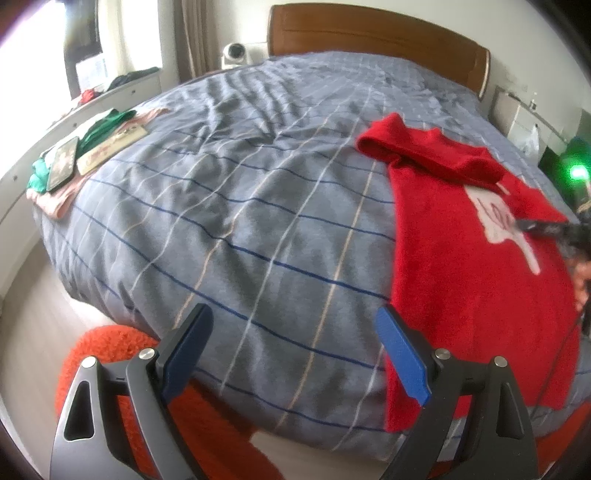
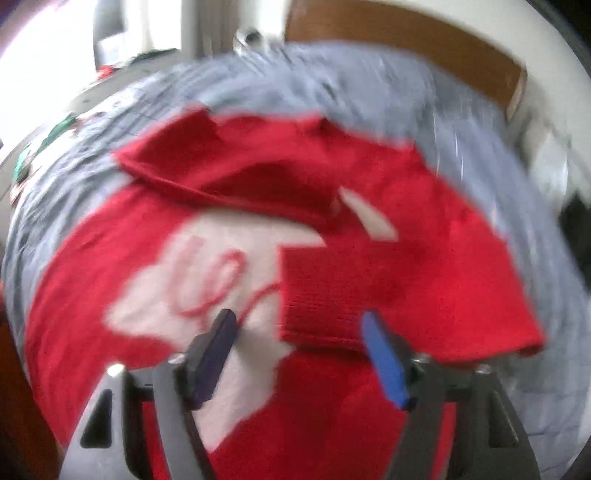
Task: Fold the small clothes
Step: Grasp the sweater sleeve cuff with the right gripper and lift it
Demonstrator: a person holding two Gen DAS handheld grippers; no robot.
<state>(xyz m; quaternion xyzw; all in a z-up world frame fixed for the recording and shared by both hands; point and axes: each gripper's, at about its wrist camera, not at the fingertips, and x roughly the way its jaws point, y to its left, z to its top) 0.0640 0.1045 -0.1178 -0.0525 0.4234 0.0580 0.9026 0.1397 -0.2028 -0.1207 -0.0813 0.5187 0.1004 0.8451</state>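
A small red sweater [image 1: 469,258] with a white motif lies on the grey checked bed cover [image 1: 240,221], at the right of the left wrist view. Both sleeves are folded across its chest. My left gripper [image 1: 295,350] is open and empty, over the bed's near edge, left of the sweater. My right gripper [image 2: 299,354] is open and empty, just above the sweater [image 2: 332,266], near the folded sleeve cuff [image 2: 317,317]. The right wrist view is blurred.
A stack of folded clothes [image 1: 59,173] with a phone [image 1: 62,164] on top lies at the bed's left edge. A wooden headboard [image 1: 369,33] stands at the far end. An orange rug [image 1: 110,354] lies on the floor by the bed.
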